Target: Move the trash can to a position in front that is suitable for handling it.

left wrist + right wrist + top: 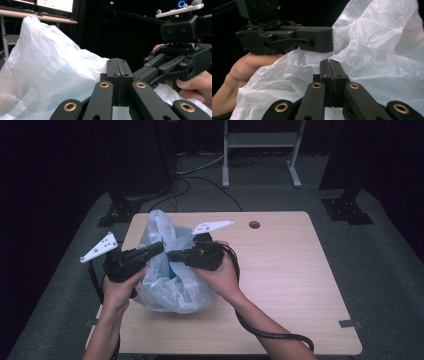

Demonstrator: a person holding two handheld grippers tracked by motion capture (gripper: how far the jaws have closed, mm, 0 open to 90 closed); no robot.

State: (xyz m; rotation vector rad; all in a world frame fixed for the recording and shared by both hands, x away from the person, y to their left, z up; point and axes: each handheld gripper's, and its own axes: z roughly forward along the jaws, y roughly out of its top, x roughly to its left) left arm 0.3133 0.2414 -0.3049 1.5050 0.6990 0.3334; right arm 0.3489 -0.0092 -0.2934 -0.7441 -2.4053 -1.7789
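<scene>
On the wooden table (280, 270) sat the crumpled plastic bag (170, 280) between our hands, and we judged our left gripper (159, 248) and right gripper (172, 255), both clenched on its film, were holding its mouth to pull it open.

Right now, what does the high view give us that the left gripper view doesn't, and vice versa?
High view alone: the whole wooden table, its round grommet hole, both forearms, and the left gripper from outside.

Left gripper view alone: the left gripper's jaws pressed together up close, and a lit monitor on a desk behind.

Shared: the translucent plastic bag and the right gripper in the person's hand.
</scene>
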